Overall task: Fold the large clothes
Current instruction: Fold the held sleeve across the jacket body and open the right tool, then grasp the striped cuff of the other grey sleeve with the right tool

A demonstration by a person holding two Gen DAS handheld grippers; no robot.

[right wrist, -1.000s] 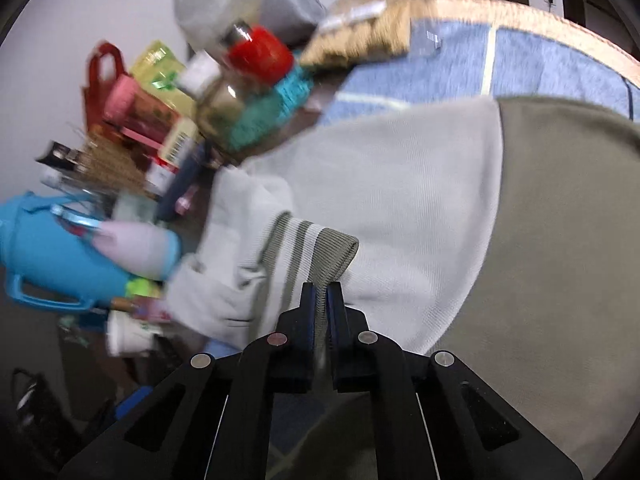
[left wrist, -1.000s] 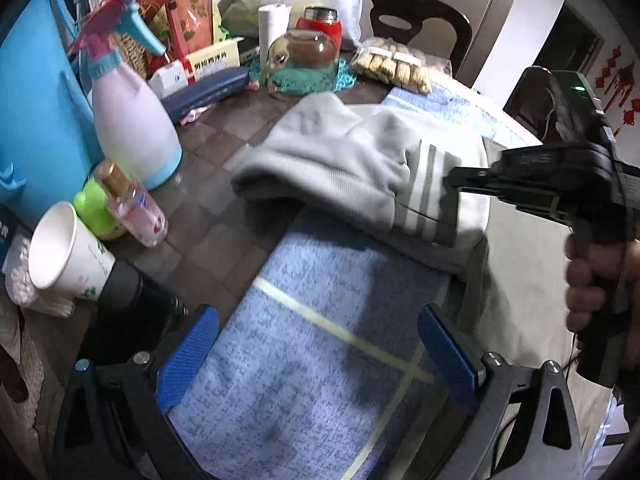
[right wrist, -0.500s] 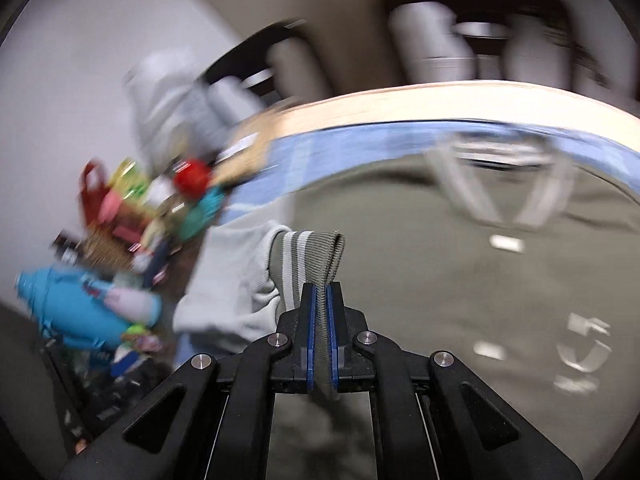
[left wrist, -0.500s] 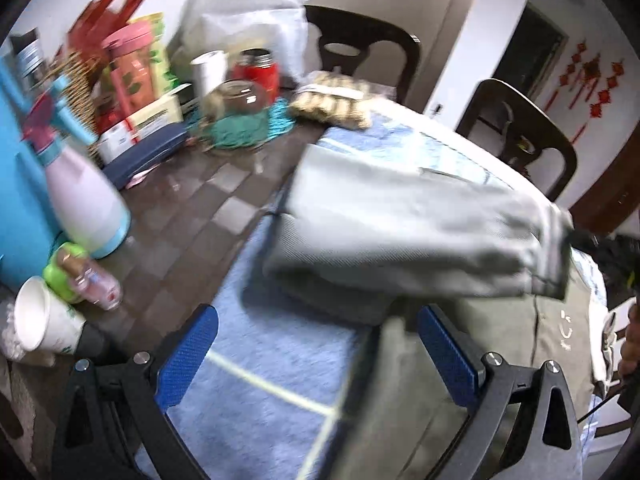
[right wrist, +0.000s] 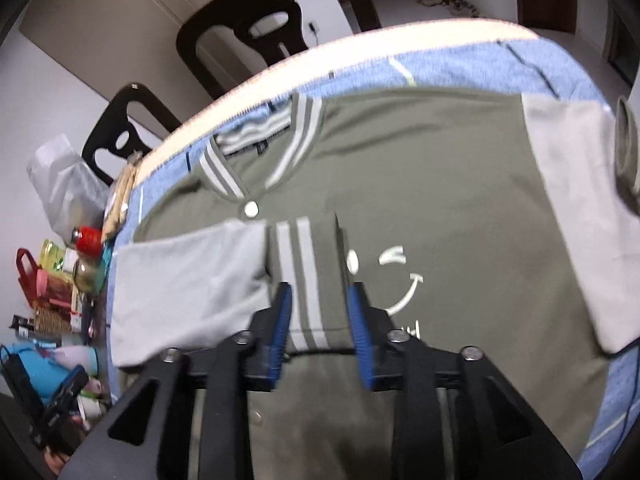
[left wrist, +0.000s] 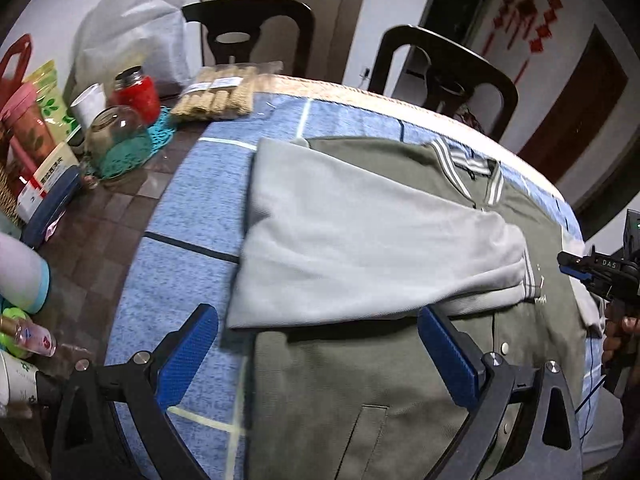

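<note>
An olive jacket [left wrist: 360, 380] with light grey sleeves lies face up on a blue cloth [left wrist: 192, 208]. Its left sleeve [left wrist: 360, 248] is folded across the chest. The striped cuff [right wrist: 300, 272] rests flat on the jacket [right wrist: 440, 200] beside a white smiley print. My right gripper [right wrist: 320, 296] hangs over that cuff with its jaws opening. The cuff lies between the pads, which stand clear of it. The right gripper [left wrist: 572, 264] also shows at the right edge of the left wrist view. My left gripper [left wrist: 316, 320] is open and empty above the sleeve's lower edge.
Jars [left wrist: 132, 92], a snack pack [left wrist: 216, 96], boxes, a spray bottle [left wrist: 20, 276] and a paper cup [left wrist: 16, 380] crowd the table's left side. Two dark chairs [left wrist: 444, 68] stand beyond the far edge. The other grey sleeve [right wrist: 580, 220] lies spread to the right.
The right gripper carried the cuff rightward across the jacket, laid the sleeve flat and let go as its jaws parted. The left gripper moved right, from over the blue cloth to over the jacket.
</note>
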